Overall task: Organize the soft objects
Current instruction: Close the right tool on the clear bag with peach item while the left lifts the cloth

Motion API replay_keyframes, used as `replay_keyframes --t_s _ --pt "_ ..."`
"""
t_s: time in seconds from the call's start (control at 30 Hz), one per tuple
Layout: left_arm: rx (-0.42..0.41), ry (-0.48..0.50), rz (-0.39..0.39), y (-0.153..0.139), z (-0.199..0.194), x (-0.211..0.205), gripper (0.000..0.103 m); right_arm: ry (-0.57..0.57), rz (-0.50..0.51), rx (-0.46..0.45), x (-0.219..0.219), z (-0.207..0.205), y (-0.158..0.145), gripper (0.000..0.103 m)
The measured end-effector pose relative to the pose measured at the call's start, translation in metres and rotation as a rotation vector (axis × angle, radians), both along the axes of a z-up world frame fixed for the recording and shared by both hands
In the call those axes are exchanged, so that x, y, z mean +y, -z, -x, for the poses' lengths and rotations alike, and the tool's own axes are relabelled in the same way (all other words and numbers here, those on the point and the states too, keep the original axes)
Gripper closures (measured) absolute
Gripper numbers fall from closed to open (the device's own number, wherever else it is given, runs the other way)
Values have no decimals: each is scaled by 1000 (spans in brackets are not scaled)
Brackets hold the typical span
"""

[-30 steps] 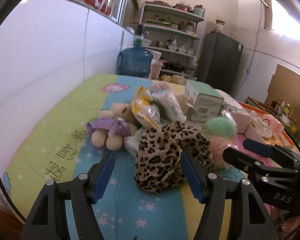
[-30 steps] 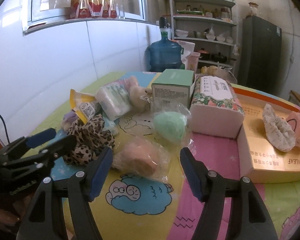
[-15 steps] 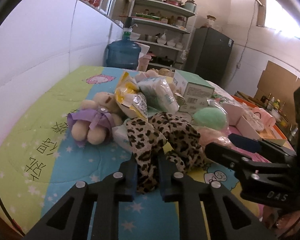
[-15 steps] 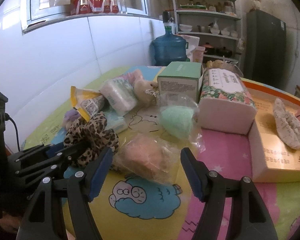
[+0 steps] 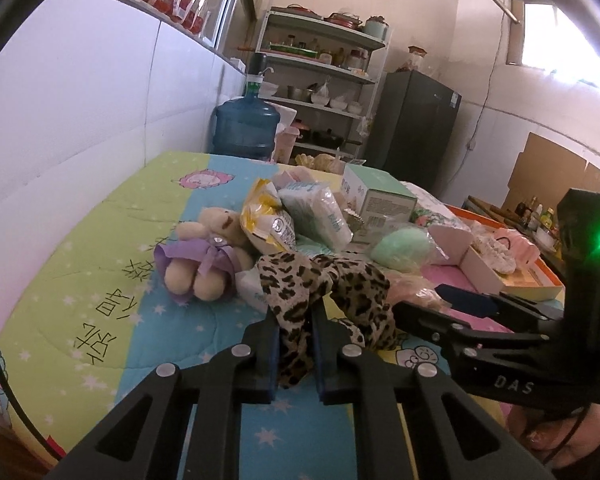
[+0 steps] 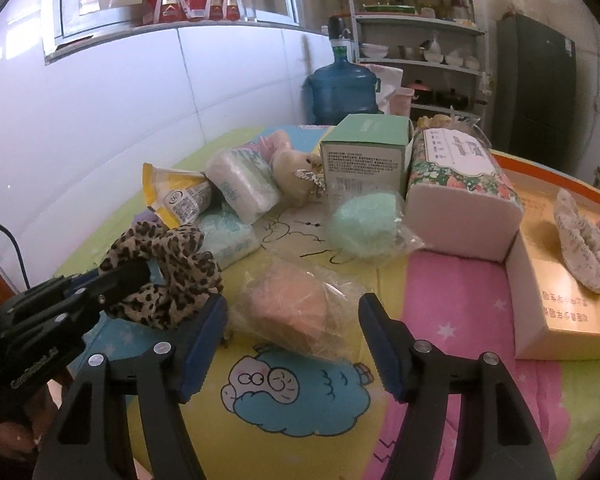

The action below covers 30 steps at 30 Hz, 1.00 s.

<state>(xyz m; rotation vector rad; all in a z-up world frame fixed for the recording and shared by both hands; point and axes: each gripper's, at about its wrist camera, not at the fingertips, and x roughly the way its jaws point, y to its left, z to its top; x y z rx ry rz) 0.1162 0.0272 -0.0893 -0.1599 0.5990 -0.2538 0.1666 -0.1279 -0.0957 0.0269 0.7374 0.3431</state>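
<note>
Left gripper (image 5: 294, 344) clamped on leopard scrunchie (image 5: 324, 284), right gripper (image 6: 292, 340) spread around bagged pink sponge (image 6: 290, 310), only right view shows cartoon blanket (image 6: 296, 396) bare at 6 o'clock

in right wrist view: wrapped sponge (image 6: 296, 312) at centre; scrunchie (image 6: 168, 272) at 9 o'clock of it, bagged puff (image 6: 362, 220) at 1 o'clock, carton (image 6: 364, 152) behind puff, tissue pack (image 6: 460, 184) right of carton.
</note>
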Motion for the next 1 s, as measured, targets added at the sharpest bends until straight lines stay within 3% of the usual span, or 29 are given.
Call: replay_keyframes --t_s 0.27,0.37,0.43,0.47,0.5,0.63,0.67,0.7,0.77,1.0 --pt "-46 -5 1 -14 13 3 90 -12 -5 -21 0 11 -8 56" --pt "-50 -4 5 -16 15 2 90 -20 7 -12 3 12 -6 55" --pt "-48 -5 9 -15 16 3 90 -15 1 -7 3 10 -5 46" --pt "-47 -8 11 -15 16 3 90 -7 12 5 5 8 -3 32" --pt "-47 -10 12 -15 17 4 90 2 34 17 7 5 0 26" --pt "-46 -23 12 -15 16 7 90 -14 15 53 9 -3 9 26" --pt "-46 -27 12 -15 16 9 90 -16 9 55 8 -5 10 27" --pt "-46 -29 11 -15 16 9 90 -18 -4 54 8 -6 10 35" --pt "-44 -31 9 -15 15 10 90 -22 -31 55 5 -8 9 38" --pt "-53 -19 6 -17 14 7 90 -16 -34 22 -1 -2 1 42"
